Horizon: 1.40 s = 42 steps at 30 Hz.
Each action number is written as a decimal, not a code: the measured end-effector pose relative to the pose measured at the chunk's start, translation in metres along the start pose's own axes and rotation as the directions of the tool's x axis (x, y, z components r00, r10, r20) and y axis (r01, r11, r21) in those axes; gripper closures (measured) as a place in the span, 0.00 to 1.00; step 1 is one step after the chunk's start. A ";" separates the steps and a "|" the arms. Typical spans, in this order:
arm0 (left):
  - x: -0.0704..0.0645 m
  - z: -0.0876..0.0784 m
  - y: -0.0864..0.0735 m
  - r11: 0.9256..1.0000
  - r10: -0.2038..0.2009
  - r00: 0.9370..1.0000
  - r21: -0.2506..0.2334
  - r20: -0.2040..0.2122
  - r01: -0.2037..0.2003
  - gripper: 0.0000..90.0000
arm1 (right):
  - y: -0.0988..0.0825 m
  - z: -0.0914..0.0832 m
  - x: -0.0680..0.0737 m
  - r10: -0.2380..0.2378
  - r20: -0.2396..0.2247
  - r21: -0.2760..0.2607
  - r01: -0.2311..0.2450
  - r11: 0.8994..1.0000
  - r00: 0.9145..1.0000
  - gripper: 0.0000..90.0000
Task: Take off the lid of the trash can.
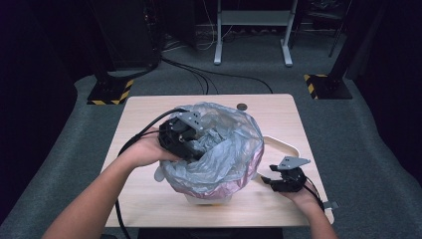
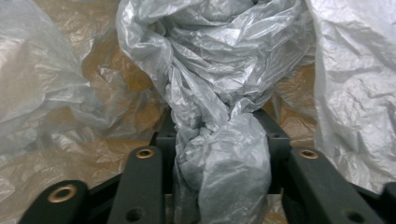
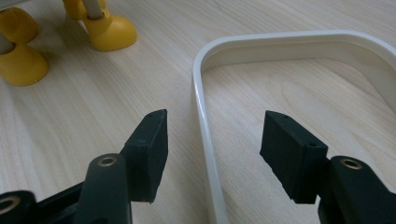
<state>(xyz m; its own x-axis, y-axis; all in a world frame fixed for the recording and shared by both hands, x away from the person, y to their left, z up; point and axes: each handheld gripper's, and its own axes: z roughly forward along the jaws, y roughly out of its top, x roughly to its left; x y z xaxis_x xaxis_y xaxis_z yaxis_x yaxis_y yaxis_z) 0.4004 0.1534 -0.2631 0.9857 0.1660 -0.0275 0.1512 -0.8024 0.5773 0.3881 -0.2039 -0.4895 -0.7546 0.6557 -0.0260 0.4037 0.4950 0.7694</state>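
A crumpled grey plastic bag (image 1: 229,144) lines a round pinkish bin (image 1: 224,186) in the middle of the table. My left gripper (image 1: 191,149) reaches into the bag's mouth from the left, its jaws pointing down into it. In the left gripper view a twisted rope of the bag (image 2: 210,60) runs between the jaws and fills the gap, so the left gripper (image 2: 217,126) is shut on it. To the right of the bin, my right gripper (image 1: 266,179) rests low over the table. It is open (image 3: 215,140), with the rim of a white tray (image 3: 280,39) between its jaws and untouched.
The white tray (image 1: 286,144) lies on the table right of the bin. Two yellow rounded feet (image 3: 109,30) stand on the wood at the upper left of the right gripper view. A dark round hole (image 1: 242,106) marks the far table edge. Cables and stands cover the floor beyond.
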 end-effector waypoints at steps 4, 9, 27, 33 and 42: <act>-0.002 -0.002 0.001 0.999 -0.001 1.000 -0.032 -0.010 0.001 0.51 | 0.001 -0.001 0.000 0.000 -0.001 -0.004 0.000 1.000 1.000 0.44; -0.003 -0.015 0.001 0.995 -0.002 0.999 -0.102 -0.039 -0.002 0.35 | 0.006 -0.005 0.002 -0.009 -0.004 -0.018 0.009 1.000 1.000 0.43; -0.019 -0.043 0.025 0.974 0.046 0.997 -0.218 -0.062 -0.059 0.32 | 0.064 -0.063 0.003 -0.054 0.000 -0.104 0.054 0.993 0.999 0.42; -0.025 -0.039 0.034 0.975 0.070 0.997 -0.211 -0.036 -0.076 0.33 | 0.083 -0.079 0.004 -0.081 0.003 -0.132 0.081 0.988 0.997 0.42; -0.024 -0.017 0.042 0.991 0.080 0.997 -0.105 -0.019 -0.082 0.54 | 0.094 -0.091 0.011 -0.098 -0.025 -0.155 0.093 0.984 0.995 0.42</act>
<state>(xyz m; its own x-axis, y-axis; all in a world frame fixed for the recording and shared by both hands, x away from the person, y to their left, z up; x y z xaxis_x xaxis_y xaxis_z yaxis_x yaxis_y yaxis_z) 0.3816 0.1247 -0.2244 0.9931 0.1120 0.0348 0.0614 -0.7487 0.6600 0.3704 -0.2016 -0.3591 -0.8032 0.5896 -0.0852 0.2466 0.4593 0.8534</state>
